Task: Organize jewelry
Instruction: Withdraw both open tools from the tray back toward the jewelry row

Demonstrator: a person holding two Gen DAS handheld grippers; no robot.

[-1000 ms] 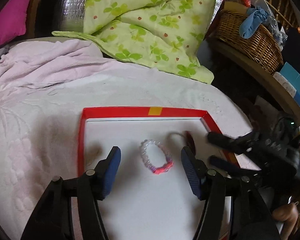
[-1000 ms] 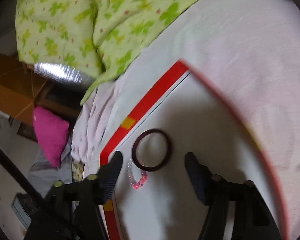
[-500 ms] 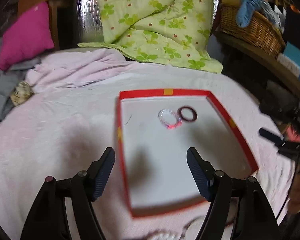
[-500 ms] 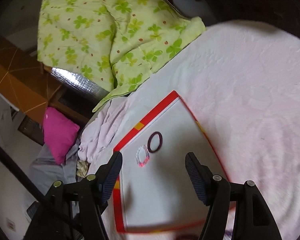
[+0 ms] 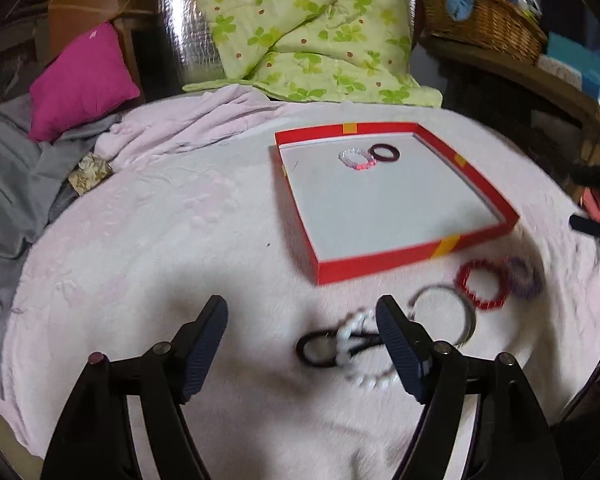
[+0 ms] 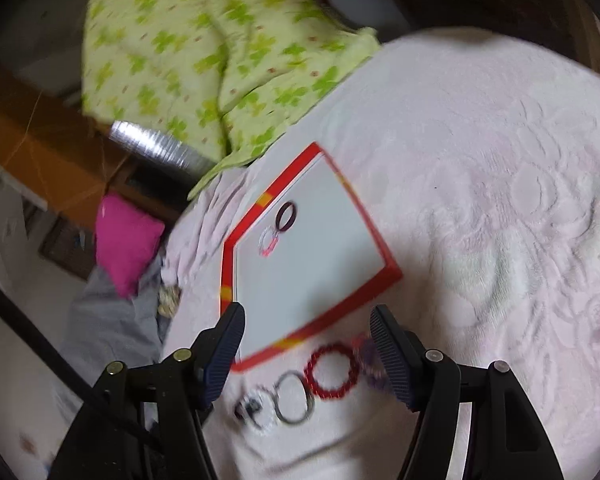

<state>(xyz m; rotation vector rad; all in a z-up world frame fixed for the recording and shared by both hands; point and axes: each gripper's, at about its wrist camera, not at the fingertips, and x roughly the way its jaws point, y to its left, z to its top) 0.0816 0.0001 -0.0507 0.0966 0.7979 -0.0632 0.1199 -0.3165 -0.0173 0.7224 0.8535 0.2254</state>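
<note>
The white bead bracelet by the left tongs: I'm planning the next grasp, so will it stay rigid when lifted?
Probably not. The white bead bracelet looks strung from separate beads, so it may sag. It overlaps a black hair tie, which might drag along. Rounded beads could slip between pads.

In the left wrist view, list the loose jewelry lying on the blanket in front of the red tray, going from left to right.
black hair tie → white bead bracelet → silver bangle → red bracelet → purple bracelet
</note>
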